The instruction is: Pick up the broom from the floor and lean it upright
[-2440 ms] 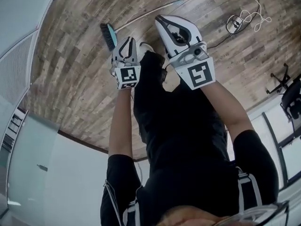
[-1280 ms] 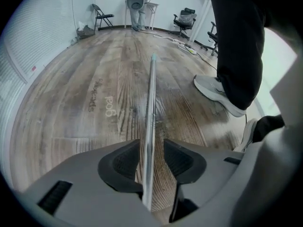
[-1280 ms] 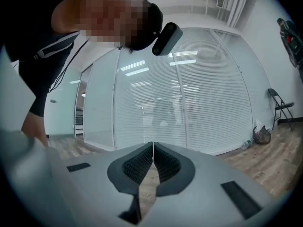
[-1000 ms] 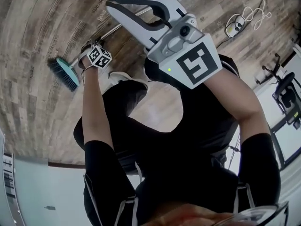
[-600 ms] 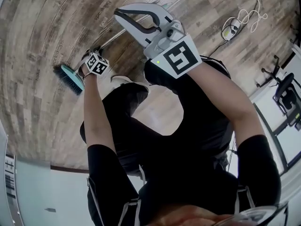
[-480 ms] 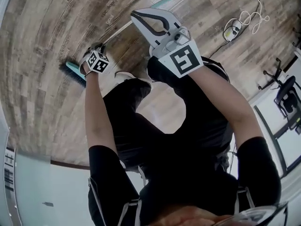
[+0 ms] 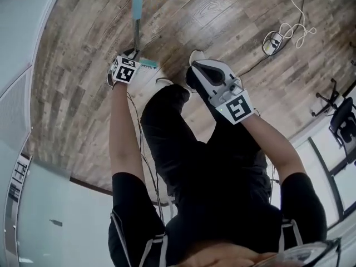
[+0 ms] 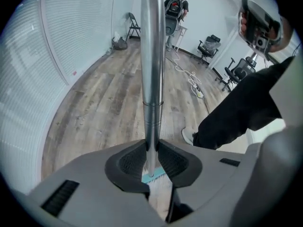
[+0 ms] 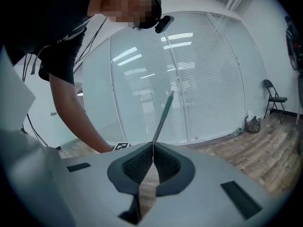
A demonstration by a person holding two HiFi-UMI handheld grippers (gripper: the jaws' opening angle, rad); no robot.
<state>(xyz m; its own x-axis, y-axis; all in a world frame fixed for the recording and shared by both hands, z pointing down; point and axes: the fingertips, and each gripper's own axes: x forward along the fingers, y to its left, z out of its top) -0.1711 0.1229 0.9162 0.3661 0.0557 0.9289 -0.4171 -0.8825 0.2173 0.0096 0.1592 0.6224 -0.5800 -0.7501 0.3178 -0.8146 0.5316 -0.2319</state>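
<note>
Guard against long handle (image 8: 152, 56) levering broom (image 7: 137, 4) out of left gripper (image 8: 151, 150), jaws just closing on it near head (image 8: 154, 176); right gripper (image 9: 152, 150) pressed together, empty.

One silver-poled, teal-headed broom (image 8: 152, 56); two grey two-jaw grippers, left gripper (image 8: 151, 151) and right gripper (image 9: 152, 148); one dark folding chair (image 8: 134, 25); two black swivel office chairs, farther chair (image 8: 209, 45) and nearer chair (image 8: 235, 70); one tangled white cable (image 7: 285, 24).
</note>
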